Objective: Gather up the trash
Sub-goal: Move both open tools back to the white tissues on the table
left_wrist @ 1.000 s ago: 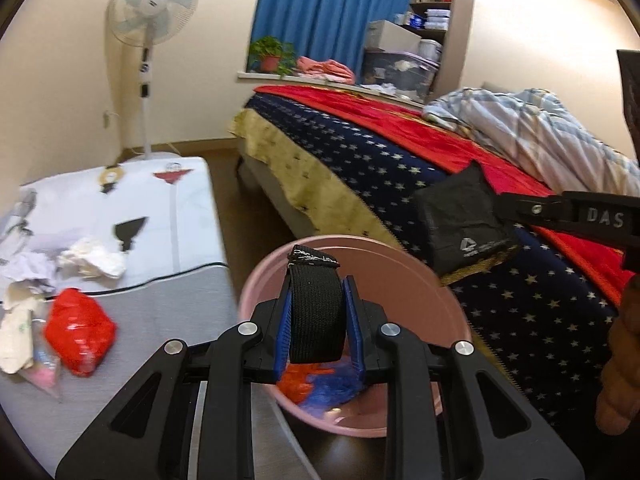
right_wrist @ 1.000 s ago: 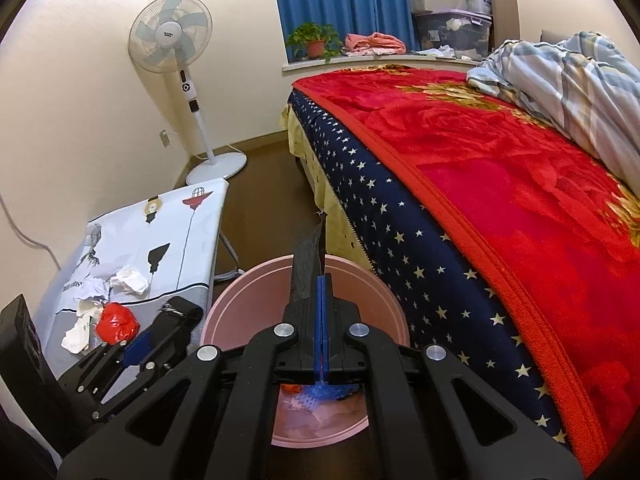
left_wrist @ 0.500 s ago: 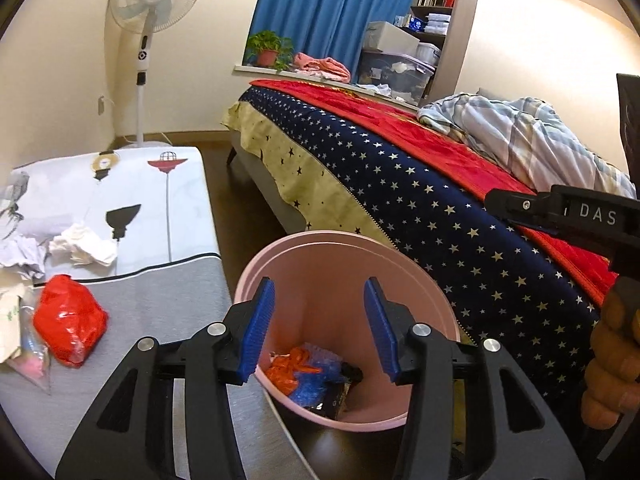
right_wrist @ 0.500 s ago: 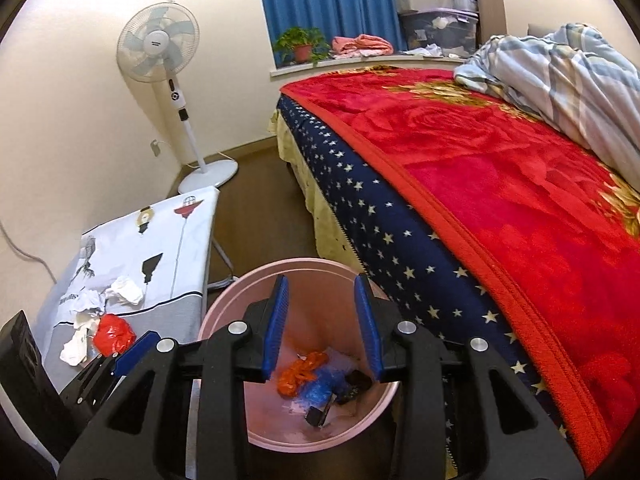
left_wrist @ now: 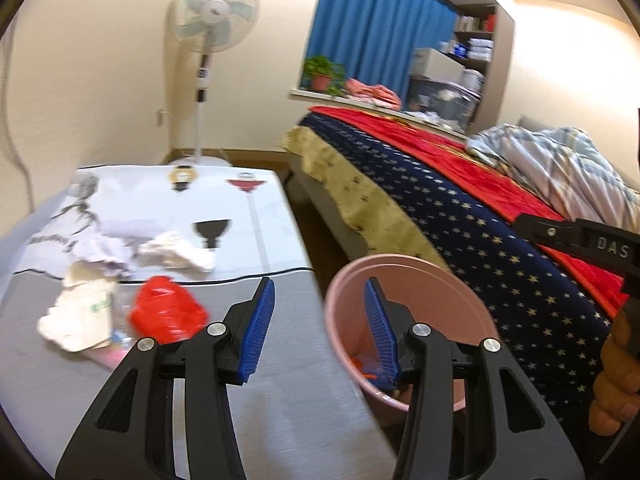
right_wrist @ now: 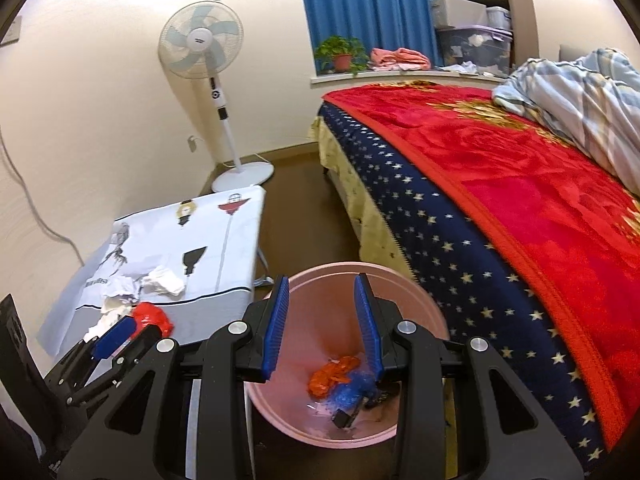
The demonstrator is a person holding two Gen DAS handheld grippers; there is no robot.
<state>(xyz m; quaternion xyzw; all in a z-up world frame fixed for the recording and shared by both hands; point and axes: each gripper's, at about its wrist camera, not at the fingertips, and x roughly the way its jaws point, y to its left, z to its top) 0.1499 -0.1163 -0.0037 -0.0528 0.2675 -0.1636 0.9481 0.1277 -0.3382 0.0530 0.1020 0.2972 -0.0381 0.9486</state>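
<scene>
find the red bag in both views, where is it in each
Left wrist: red bag lower left, on the table, left of the pink bin.
Right wrist: red bag lower left, partly behind the other hand-held gripper.
Shared landmark: the fan, upper left in both.

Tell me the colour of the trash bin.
Pink; the trash bin shows best in the right wrist view.

pink bin (right_wrist: 424, 304) | red wrapper (left_wrist: 166, 314) | navy starred blanket (right_wrist: 460, 256)
</scene>
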